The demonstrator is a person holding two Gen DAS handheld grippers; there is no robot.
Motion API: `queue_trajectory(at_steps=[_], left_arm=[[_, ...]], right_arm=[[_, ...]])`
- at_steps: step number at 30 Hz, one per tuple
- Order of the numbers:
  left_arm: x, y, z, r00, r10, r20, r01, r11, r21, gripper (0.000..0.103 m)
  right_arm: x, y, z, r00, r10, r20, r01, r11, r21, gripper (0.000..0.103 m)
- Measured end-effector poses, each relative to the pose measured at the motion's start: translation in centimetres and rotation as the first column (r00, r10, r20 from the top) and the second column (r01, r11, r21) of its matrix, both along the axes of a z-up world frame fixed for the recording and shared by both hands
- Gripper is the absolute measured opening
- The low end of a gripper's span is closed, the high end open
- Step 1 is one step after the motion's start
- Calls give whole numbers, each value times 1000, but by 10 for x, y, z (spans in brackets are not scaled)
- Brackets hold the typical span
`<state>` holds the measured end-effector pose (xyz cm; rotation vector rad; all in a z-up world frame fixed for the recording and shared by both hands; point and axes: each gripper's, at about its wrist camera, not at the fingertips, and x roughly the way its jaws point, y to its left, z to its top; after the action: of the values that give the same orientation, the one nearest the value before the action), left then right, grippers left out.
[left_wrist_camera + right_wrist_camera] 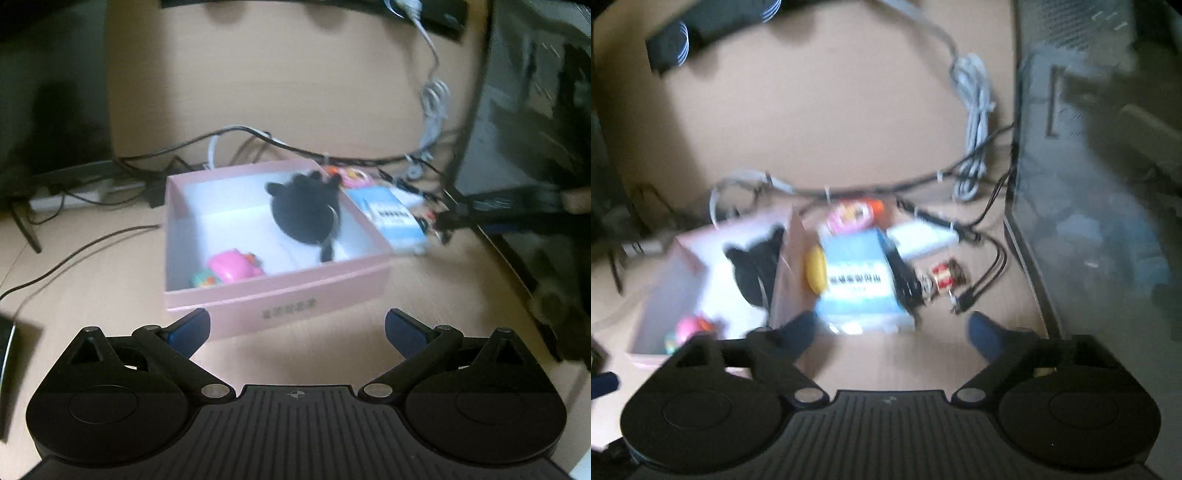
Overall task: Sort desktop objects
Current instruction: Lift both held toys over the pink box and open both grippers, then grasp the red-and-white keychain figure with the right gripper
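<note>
Plush toy (303, 214) lies in my pink box (280, 291). Left tool (297, 328) spread wide, empty. Right tool (892, 332) also parted, gripping nothing, facing the blue packet (857, 284).

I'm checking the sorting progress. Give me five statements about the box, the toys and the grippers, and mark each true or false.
1. The black plush toy lies inside the pink box. True.
2. The pink box is empty apart from the plush. False: a pink toy lies in its near corner.
3. The blue-and-white pack is inside the box. False: it lies on the desk beside the box's right wall.
4. The left gripper holds nothing. True: its jaws stand wide open.
5. The right gripper grips the yellow object. False: its jaws are apart and bare.
</note>
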<state>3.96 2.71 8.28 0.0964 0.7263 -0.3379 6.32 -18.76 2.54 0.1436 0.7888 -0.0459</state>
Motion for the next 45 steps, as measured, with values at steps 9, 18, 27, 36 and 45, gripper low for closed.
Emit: queue_trajectory(at_steps=[9, 18, 27, 36, 45], left_arm=[[0, -2, -14, 999, 3, -32, -1, 998, 61, 103], [-13, 11, -13, 998, 36, -49, -33, 997, 63, 103], [-43, 0, -37, 987, -78, -141, 91, 992, 88, 103], [-40, -9, -32, 990, -65, -128, 74, 995, 72, 103], [-42, -6, -19, 993, -46, -107, 52, 997, 52, 103]], right_arm=[[113, 7, -11, 999, -33, 20, 31, 994, 106, 63], [96, 3, -40, 997, -14, -82, 20, 997, 73, 59], [-27, -22, -44, 990, 63, -124, -33, 972, 232, 65], [-39, -31, -19, 999, -45, 29, 45, 999, -21, 60], [49, -25, -56, 990, -48, -130, 33, 993, -113, 34]])
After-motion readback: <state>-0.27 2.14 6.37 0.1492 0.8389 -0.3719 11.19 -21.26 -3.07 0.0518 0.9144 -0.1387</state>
